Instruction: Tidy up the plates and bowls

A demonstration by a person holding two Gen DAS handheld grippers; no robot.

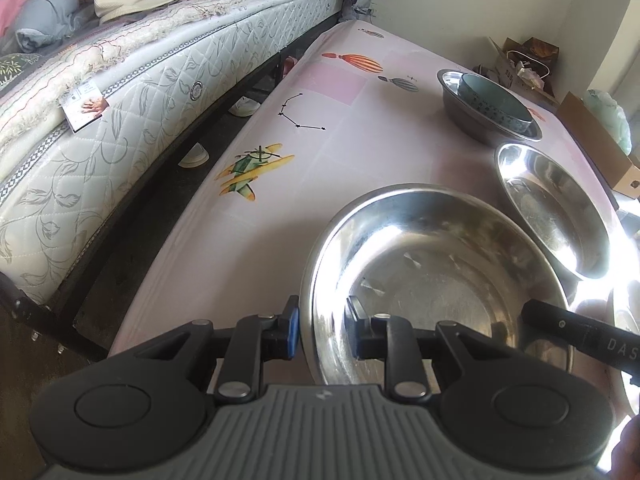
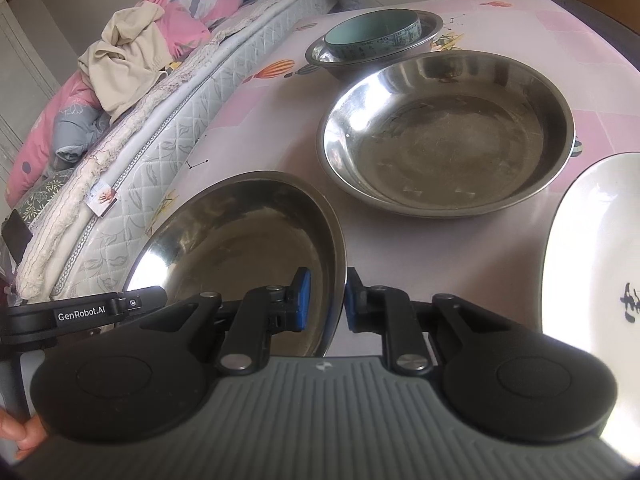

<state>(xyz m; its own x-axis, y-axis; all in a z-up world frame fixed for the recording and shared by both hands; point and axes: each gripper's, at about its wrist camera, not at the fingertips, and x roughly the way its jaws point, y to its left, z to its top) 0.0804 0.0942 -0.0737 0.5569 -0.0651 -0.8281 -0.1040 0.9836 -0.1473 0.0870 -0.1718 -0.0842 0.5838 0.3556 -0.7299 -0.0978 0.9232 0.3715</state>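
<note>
The near steel bowl sits at the worktop edge, six o'clock from the second steel bowl. The left tool and right tool each clamp its rim on opposite sides. Lift level, both together.

On the tabletop the nearest steel bowl sat closest to both cameras, its rim between the jaws of the left gripper on one side and of the right gripper on the other. Beyond it, to the right, lay a second steel bowl. Farther back stood a third steel bowl with a ceramic bowl inside it. A plate lay at the right edge of the right wrist view. The bed ran along the tabletop's left side, with shoes on the floor between them.
</note>
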